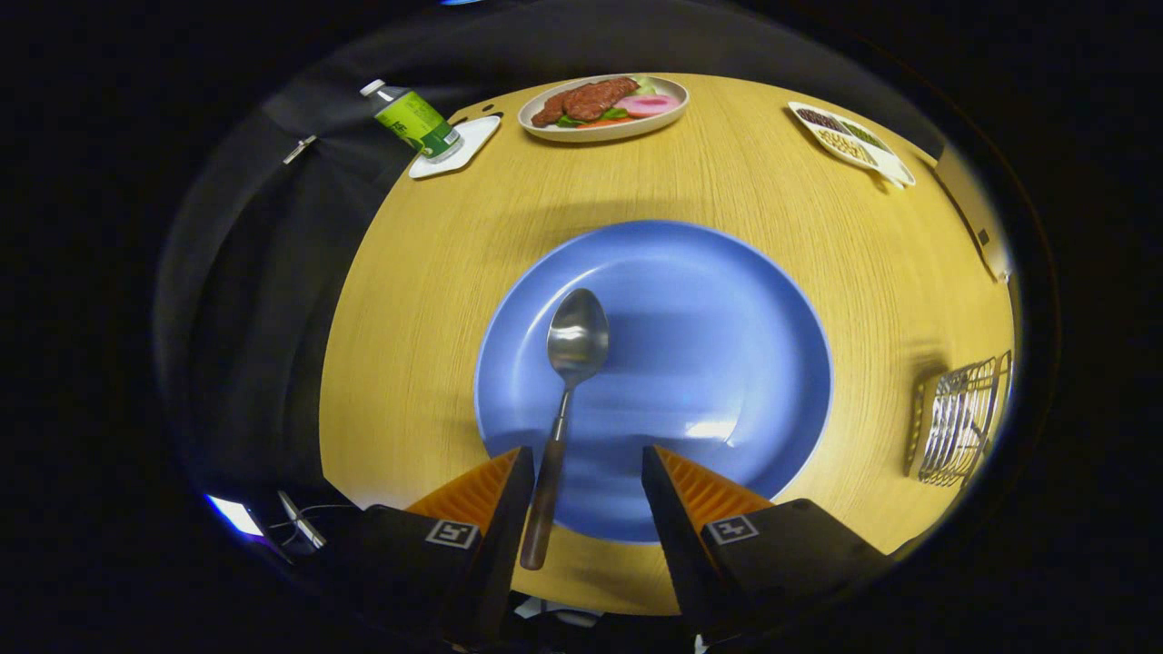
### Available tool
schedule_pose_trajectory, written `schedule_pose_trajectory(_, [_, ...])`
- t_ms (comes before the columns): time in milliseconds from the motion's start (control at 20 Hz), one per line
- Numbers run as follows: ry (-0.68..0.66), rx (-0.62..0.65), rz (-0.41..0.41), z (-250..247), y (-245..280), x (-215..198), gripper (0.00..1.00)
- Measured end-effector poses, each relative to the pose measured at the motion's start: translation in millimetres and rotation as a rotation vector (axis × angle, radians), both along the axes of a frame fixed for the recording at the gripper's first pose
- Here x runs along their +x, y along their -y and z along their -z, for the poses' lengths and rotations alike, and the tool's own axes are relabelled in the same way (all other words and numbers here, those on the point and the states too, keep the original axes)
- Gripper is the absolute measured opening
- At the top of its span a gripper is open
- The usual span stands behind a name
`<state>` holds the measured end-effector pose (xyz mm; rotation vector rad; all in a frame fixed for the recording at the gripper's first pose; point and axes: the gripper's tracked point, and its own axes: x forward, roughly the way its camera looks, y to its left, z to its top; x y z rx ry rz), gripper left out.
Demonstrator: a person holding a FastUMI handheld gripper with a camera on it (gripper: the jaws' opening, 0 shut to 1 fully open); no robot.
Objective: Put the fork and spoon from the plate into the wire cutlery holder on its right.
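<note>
A blue plate (727, 318) lies on the round wooden table (427, 272), just ahead of my fingers. A spoon (576, 341) rests on the plate, its metal bowl pointing away from me. Its dark wooden handle runs back over the plate's near rim. My gripper (586, 459) is open and low over that near rim. The handle lies between the fingers, close against the inner side of the left one, and the right finger stands well apart from it. The wire cutlery holder (959, 422) sits on the table to the right of the plate.
At the far side of the table stands a beige plate of food (604, 109). Left of it a green-labelled bottle (413, 120) lies tilted on a white coaster (459, 145). A white snack tray (849, 138) sits at the far right. The table's edge curves near the holder.
</note>
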<state>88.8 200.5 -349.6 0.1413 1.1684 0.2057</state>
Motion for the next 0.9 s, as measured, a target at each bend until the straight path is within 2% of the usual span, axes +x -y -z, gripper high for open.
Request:
schedule_pose_trajectory(100, [-0.031, 0.022, 0.023, 4.6, -4.7, -2.8, 0.66])
schedule_pose_trajectory(150, [-0.045, 0.033, 0.036, 7.1, -7.0, -3.5, 0.57])
schedule_pose_trajectory(300, [-0.092, 0.070, 0.076, 16.3, -10.8, -5.6, 0.53])
schedule_pose_trajectory(400, [-0.110, 0.086, 0.099, 13.9, -8.5, -6.9, 0.27])
schedule_pose_trajectory(500, [-0.119, 0.097, 0.085, 12.9, -7.6, -8.9, 0.27])
schedule_pose_trajectory(550, [-0.122, 0.092, 0.080, 14.8, -6.7, -8.5, 0.16])
schedule_pose_trajectory(900, [-0.075, 0.173, -0.030, -6.7, -5.6, -13.2, 0.08])
